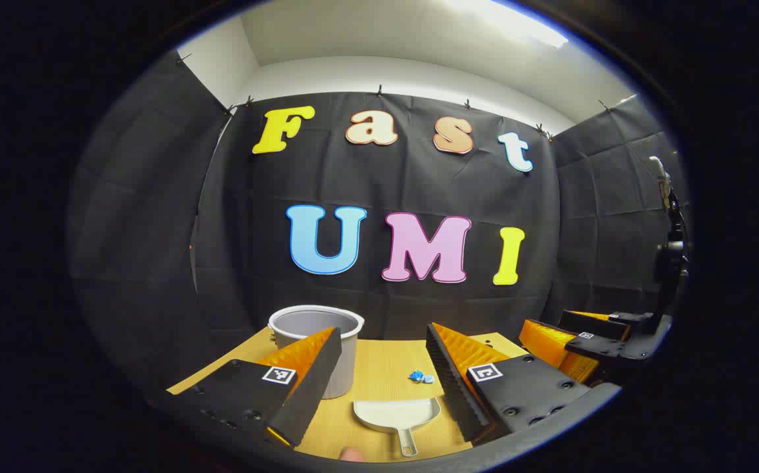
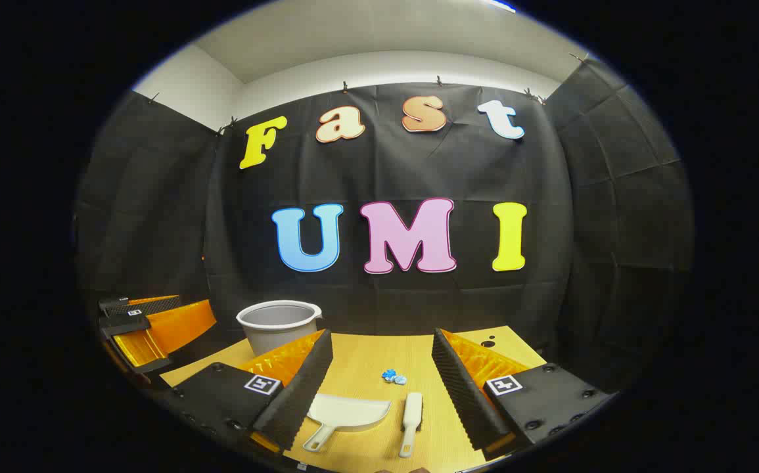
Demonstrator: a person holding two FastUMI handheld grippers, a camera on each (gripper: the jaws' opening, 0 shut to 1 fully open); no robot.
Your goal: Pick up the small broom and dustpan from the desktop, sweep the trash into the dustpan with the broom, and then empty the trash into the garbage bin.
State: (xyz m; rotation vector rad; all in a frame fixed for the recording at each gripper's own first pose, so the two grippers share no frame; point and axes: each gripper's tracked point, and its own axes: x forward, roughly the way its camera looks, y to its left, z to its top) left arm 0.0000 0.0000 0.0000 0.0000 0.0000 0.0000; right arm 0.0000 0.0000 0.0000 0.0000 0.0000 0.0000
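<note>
Left gripper view: the left gripper (image 1: 382, 374) hangs above the near edge of the tabletop (image 1: 379, 368) with its fingers spread wide and nothing between them. The dustpan (image 1: 397, 417) lies flat at the near edge, framed in the gap between the fingers, its mouth toward the far edge and its handle toward the camera, which looks like a line-up for taking that handle. The trash (image 1: 422, 377), a small blue crumple, sits just beyond the pan's mouth, so a short sweep should carry it in. The bin (image 1: 319, 348) stands upright by the far left corner, partly behind the left finger. The right gripper (image 1: 576, 345) is off to the right, level with the tabletop.

Right gripper view: the right gripper (image 2: 382, 381) also holds its fingers wide apart and empty. The broom (image 2: 411, 420) lies at the near edge between them, handle toward the camera, just right of the dustpan (image 2: 346, 415), whose handle angles toward the near left. The trash (image 2: 393, 377) lies beyond both tools, mid-tabletop. The bin (image 2: 277, 326) stands at the far left. The left gripper (image 2: 149, 325) shows at the left. Neither tool is lifted yet; each gripper seems placed over its own tool.
</note>
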